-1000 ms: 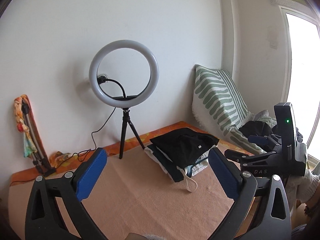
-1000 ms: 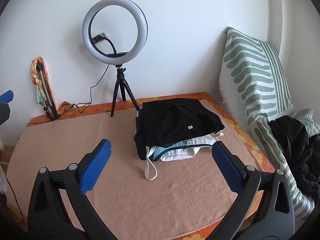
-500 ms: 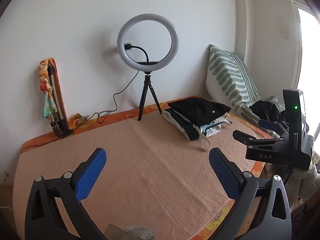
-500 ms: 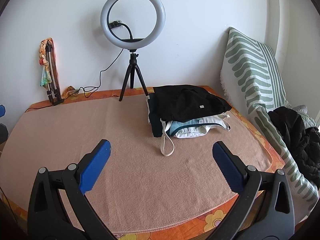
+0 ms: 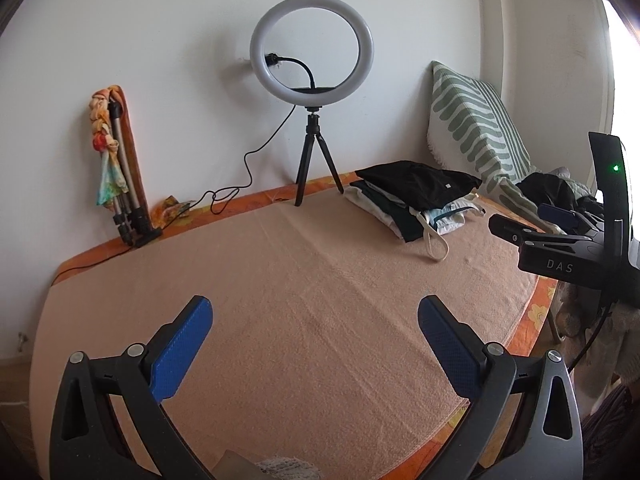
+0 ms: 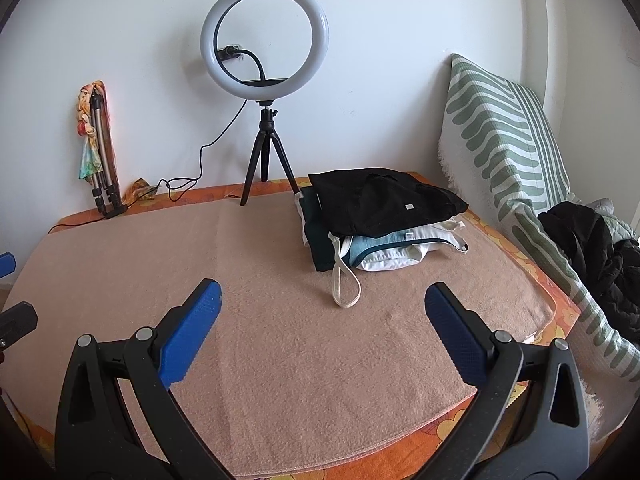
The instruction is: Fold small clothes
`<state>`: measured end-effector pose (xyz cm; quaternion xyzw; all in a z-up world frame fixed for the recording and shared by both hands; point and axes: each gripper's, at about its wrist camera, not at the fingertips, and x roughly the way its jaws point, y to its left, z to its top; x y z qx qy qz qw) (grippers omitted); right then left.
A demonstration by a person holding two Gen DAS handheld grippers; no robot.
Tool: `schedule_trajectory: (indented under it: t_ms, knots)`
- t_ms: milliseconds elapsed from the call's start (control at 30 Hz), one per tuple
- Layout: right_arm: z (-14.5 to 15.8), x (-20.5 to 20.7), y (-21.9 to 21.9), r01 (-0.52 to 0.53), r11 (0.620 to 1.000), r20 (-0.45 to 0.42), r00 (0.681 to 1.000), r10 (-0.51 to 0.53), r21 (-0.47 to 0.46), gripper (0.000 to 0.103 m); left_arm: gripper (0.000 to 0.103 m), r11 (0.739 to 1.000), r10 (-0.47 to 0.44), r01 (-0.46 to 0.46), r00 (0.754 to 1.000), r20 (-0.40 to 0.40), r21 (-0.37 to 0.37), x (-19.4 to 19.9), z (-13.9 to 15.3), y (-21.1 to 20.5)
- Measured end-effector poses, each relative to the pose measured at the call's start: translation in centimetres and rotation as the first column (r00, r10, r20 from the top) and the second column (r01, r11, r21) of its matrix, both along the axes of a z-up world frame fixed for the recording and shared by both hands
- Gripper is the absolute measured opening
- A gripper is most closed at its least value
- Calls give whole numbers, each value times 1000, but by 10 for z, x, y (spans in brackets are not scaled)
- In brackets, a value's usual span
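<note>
A stack of folded small clothes [image 6: 380,216], black on top with white and teal pieces below, sits at the back right of the peach blanket [image 6: 260,280]; it also shows in the left wrist view [image 5: 416,200]. A white strap loop [image 6: 344,284] hangs off its front. My left gripper [image 5: 314,320] is open and empty above the blanket's front. My right gripper [image 6: 320,308] is open and empty, in front of the stack and apart from it. The right gripper's body shows at the right edge of the left wrist view [image 5: 568,248].
A ring light on a tripod [image 6: 264,80] stands at the back by the wall, its cable trailing left. A folded tripod with a colourful cloth [image 6: 96,152] leans on the wall at the back left. A green striped pillow [image 6: 504,136] and dark clothes [image 6: 592,248] lie at the right.
Both grippers have pulled back from the folded stack and the left has swung left. The stack now sits farther away. Both stay open and empty.
</note>
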<state>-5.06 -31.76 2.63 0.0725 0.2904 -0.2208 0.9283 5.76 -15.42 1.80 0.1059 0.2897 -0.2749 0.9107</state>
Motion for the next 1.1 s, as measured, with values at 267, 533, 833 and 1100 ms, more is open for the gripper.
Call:
schedule_trajectory:
  t_ms: [267, 533, 833, 1100]
  knots:
    - [-1, 2, 1, 1, 1000, 6, 1000, -1, 9, 103, 102, 1000, 12, -12, 1000, -7, 9, -1, -3, 5]
    - [0, 4, 1, -4, 1000, 11, 1000, 4, 5, 103, 102, 1000, 12, -12, 1000, -6, 9, -1, -1, 8]
    - [2, 3, 2, 4, 1000, 19, 1000, -4, 4, 103, 102, 1000, 5, -5, 1000, 16, 10, -5, 2, 9]
    - [3, 3, 3, 6, 1000, 18, 1000, -6, 1, 103, 102, 1000, 3, -4, 1000, 20, 14, -6, 3, 9]
